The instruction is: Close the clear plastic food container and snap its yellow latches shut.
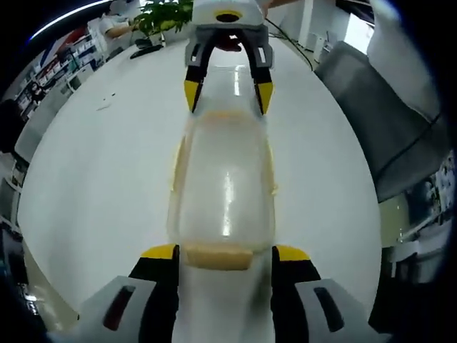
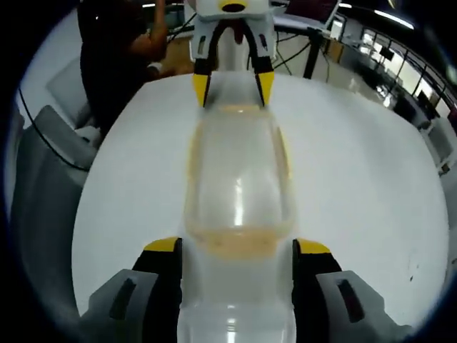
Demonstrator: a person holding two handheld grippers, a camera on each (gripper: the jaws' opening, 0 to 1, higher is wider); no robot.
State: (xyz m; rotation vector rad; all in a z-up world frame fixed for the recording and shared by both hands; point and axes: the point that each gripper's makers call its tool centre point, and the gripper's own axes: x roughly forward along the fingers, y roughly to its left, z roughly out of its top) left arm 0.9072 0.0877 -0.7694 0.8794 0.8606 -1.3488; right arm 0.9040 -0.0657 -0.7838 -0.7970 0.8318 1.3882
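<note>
The clear plastic food container [image 1: 225,186] lies lengthwise on the white table [image 1: 107,164] with its lid on. A yellow latch [image 1: 218,256] sits at its near end, and yellow strips run along both long sides. My left gripper [image 1: 226,251] straddles that near end, its yellow-tipped jaws pressed against the container's sides. The right gripper [image 1: 228,95] clasps the far end in the same way. In the right gripper view the container [image 2: 239,179] runs away from my right gripper [image 2: 239,246], which is closed around its near end with a yellow latch [image 2: 232,243] between the jaws. The left gripper [image 2: 233,87] holds the opposite end.
The table is round and white. A grey chair [image 1: 385,121] stands off its right side and a green plant [image 1: 168,14] at its far edge. In the right gripper view a person in dark clothes [image 2: 118,50] stands by the table near grey chairs [image 2: 43,186].
</note>
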